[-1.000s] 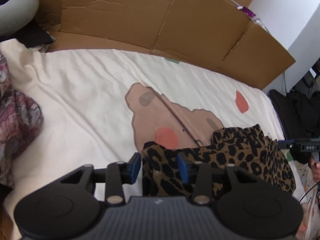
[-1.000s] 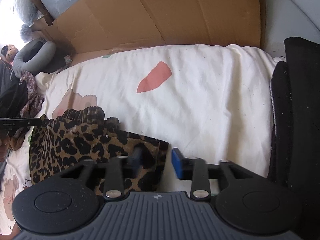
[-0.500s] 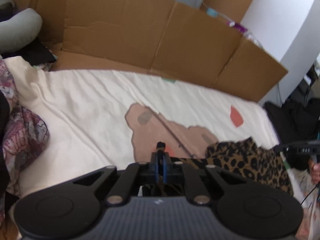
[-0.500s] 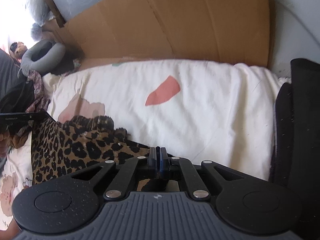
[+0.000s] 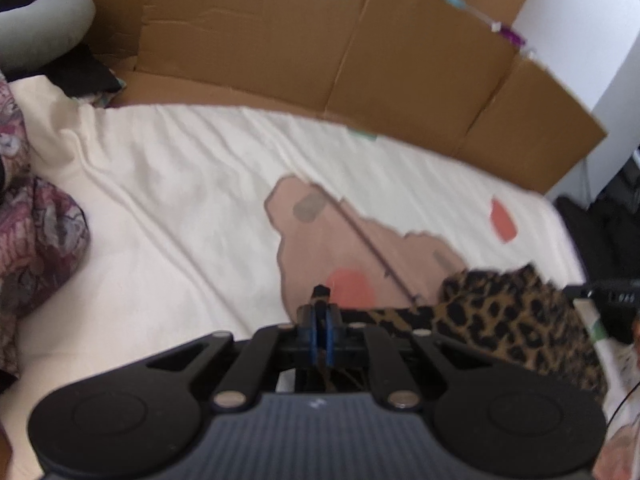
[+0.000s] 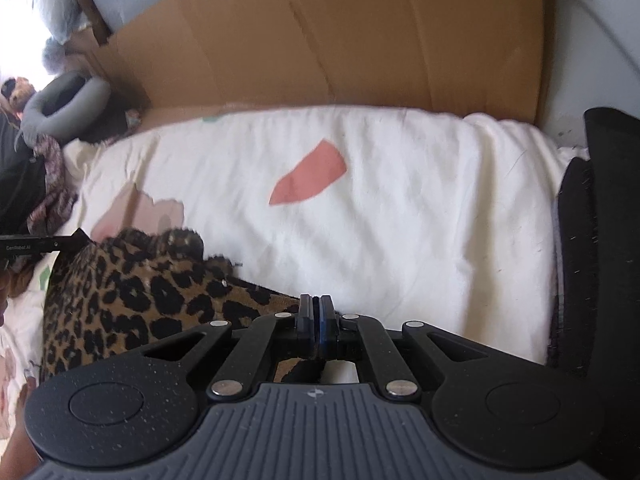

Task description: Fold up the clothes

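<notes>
Two grippers are under our control, and both have their jaws pressed together on the same leopard-print garment (image 5: 516, 320). Our left gripper (image 5: 319, 320) pinches one edge of the fabric, a dark sliver of it poking up between the blue pads; the rest of the garment trails off to that gripper's right, lying on the cream bedsheet (image 5: 180, 216). Our right gripper (image 6: 317, 330) clamps another edge, with the bulk of the cloth spread to its left and partly tucked beneath its body.

Ahead of the left gripper we note a tan printed patch (image 5: 320, 240) with a coral spot on the sheet, touching the garment's far edge. Ahead of the right gripper lies a coral printed shape (image 6: 310, 178), well apart from the garment. Flattened cardboard (image 5: 360, 60) stands along the far side of the bed in both views. To the left gripper's left sits a crumpled floral cloth (image 5: 36, 232). To the right gripper's right, a black padded object (image 6: 600, 240) abuts the sheet; what it is we cannot tell. The left view is motion-blurred.
</notes>
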`<state>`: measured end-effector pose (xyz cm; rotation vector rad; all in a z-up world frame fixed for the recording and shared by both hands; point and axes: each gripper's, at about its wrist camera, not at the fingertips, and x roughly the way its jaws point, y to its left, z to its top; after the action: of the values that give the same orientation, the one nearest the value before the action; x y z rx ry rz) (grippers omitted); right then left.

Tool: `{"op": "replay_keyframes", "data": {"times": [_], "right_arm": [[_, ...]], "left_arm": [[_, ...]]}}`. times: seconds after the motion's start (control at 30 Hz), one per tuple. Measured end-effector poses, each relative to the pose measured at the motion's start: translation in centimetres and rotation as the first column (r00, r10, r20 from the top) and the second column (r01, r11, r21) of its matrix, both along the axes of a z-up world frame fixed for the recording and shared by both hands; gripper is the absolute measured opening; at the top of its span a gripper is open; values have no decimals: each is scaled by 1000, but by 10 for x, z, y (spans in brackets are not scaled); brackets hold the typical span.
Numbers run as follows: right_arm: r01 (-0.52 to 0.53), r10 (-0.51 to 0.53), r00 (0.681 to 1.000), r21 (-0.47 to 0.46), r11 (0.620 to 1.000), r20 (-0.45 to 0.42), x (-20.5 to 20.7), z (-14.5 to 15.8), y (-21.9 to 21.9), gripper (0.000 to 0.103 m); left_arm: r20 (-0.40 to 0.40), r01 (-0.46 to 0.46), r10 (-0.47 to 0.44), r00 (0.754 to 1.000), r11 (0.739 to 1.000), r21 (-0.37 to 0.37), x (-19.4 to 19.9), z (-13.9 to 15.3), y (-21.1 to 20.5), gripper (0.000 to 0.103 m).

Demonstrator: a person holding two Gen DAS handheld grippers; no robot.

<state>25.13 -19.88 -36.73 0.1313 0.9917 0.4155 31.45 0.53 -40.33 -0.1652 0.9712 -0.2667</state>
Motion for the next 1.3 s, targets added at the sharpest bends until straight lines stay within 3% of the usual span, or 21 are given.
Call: {"op": "replay_keyframes", "data": {"times": [0.17, 0.27, 0.3, 0.33, 0.7, 0.9, 0.93, 0.97, 1.03, 1.07, 1.17, 1.3], "right_arm": [[21, -20, 1000, 19, 1000, -23, 0, 2, -1, 4], [17, -17, 1000, 29, 999, -23, -5, 9, -5, 24], [16, -15, 1000, 31, 999, -23, -7, 10, -6, 38], [14, -13, 999, 39, 999, -30, -8, 10, -7, 42], [-34, 32, 996, -24, 999, -83, 1, -13, 15, 44], [-28, 25, 996, -36, 999, -83, 2, -15, 19, 43], [-34, 31, 996, -37, 999, -79, 1, -14, 19, 36], [-39, 36, 996, -39, 998, -75, 1, -13, 20, 32], [-49, 46, 997, -48, 998, -61, -1, -10, 22, 12], [-52, 49, 998, -56, 997, -50, -2, -8, 24, 7], [-45, 44, 999, -67, 997, -20, -5, 0, 23, 6], [-27, 28, 999, -60, 998, 18, -10, 14, 16, 5]], "left_arm": [[-2, 19, -19, 1000, 998, 55, -4, 2, -4, 24], [3, 36, -36, 999, 998, 59, -9, 6, -3, 35], [-2, 41, -41, 999, 998, 55, -9, 5, -3, 38], [-8, 47, -46, 999, 998, 50, -9, 4, -3, 39], [-40, 71, -68, 997, 994, 80, -2, -12, -13, 42], [-33, 70, -67, 997, 992, 103, -1, -14, -21, 45], [-33, 70, -66, 997, 992, 104, -1, -14, -22, 45], [-33, 68, -65, 997, 992, 105, -1, -14, -22, 42], [-32, 75, -73, 997, 993, 92, -1, -14, -23, 30], [-26, 77, -75, 997, 992, 99, -1, -13, -24, 19], [-5, 28, -28, 1000, 995, 95, -5, -11, -23, 10], [64, -16, 9, 998, 995, 103, -17, 3, -24, 7]]}}
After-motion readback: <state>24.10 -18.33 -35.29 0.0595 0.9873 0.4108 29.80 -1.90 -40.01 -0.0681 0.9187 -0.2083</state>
